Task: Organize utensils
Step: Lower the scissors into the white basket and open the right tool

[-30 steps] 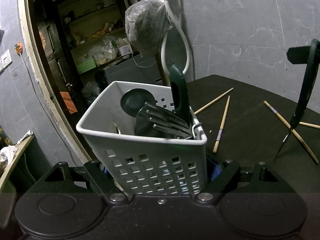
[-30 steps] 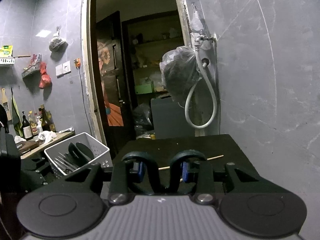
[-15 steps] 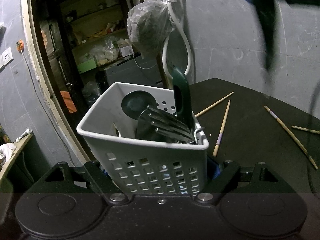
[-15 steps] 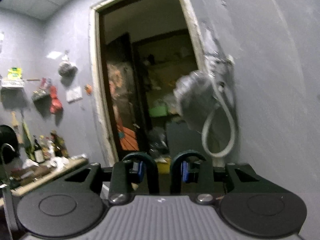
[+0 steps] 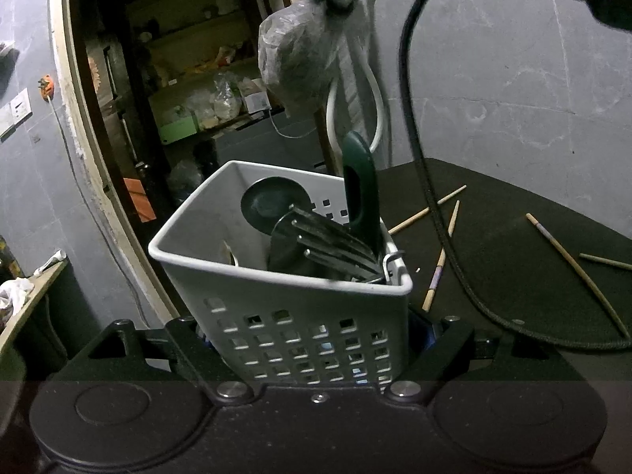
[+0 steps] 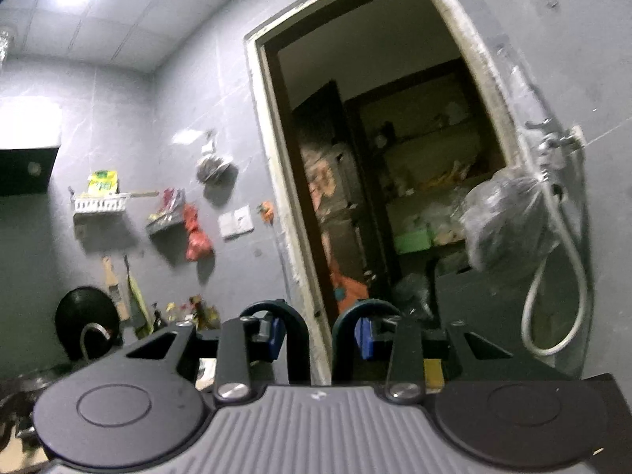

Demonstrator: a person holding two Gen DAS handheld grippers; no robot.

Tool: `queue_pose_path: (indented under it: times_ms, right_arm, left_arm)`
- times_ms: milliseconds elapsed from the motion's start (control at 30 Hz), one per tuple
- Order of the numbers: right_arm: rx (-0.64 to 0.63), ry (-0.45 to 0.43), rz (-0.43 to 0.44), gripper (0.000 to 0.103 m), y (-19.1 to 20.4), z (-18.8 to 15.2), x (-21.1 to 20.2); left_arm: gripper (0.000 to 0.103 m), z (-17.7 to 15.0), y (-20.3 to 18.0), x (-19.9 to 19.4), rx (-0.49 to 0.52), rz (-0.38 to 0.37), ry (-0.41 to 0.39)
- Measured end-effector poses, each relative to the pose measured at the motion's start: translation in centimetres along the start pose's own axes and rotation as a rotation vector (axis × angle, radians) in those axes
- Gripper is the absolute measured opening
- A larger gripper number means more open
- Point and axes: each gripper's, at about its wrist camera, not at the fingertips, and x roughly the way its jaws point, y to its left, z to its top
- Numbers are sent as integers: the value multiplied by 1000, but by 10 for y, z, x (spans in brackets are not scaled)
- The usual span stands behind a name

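We are clamping the white perforated basket (image 5: 284,316) at lower centre between the left gripper (image 5: 316,349) fingers; ladles, forks and a green-handled utensil (image 5: 361,193) are standing inside. Chopsticks (image 5: 442,256) are lying on the dark table (image 5: 513,260) at right. Our right gripper (image 6: 319,335) is gripping two dark green handle loops (image 6: 365,310), facing the doorway (image 6: 379,181).

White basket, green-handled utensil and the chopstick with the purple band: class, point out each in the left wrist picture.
White basket (image 5: 300,308): left wrist view, on its perforated front wall.
Green-handled utensil (image 5: 361,193): left wrist view, on the upright handle.
Chopstick with the purple band (image 5: 437,274): left wrist view, on the purple band.
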Motion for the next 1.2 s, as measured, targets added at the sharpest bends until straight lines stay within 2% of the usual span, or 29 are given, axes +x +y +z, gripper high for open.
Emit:
queue_pose_path:
  times_ms: [267, 533, 667, 733, 767, 800, 833, 933, 1000, 1200]
  right_arm:
    - [-18, 115, 24, 41, 16, -33, 22]
    - [-26, 244, 21, 41, 23, -57, 28]
    - [-86, 367, 8, 41, 30, -67, 33]
    - [-129, 442, -13, 61, 35, -73, 34]
    - [-139, 488, -18, 66, 36, -77, 34]
    - [-145, 512, -21, 77, 37, -79, 32]
    - [-142, 518, -20, 83, 38, -81, 27]
    - [-122, 525, -7, 86, 40, -81, 12]
    - [-120, 506, -30, 90, 40, -78, 0]
    - [-80, 420, -191, 102, 18, -71, -44]
  left_arm:
    - [86, -3, -2, -1, -9, 6, -13]
    - [86, -3, 2, -2, -19, -2, -16]
    - [86, -3, 2, -2, -16, -5, -13]
    - [86, -3, 2, -2, -13, -7, -13]
    - [86, -3, 2, -2, -11, -7, -11]
    - [87, -2, 3, -1, -10, -9, -9]
    - [86, -2, 3, -1, -11, -10, -7]
    - [86, -2, 2, 0, -1, -16, -4]
    - [86, -1, 2, 1, 1, -18, -1]
    - [86, 0, 3, 3, 15, -19, 5]
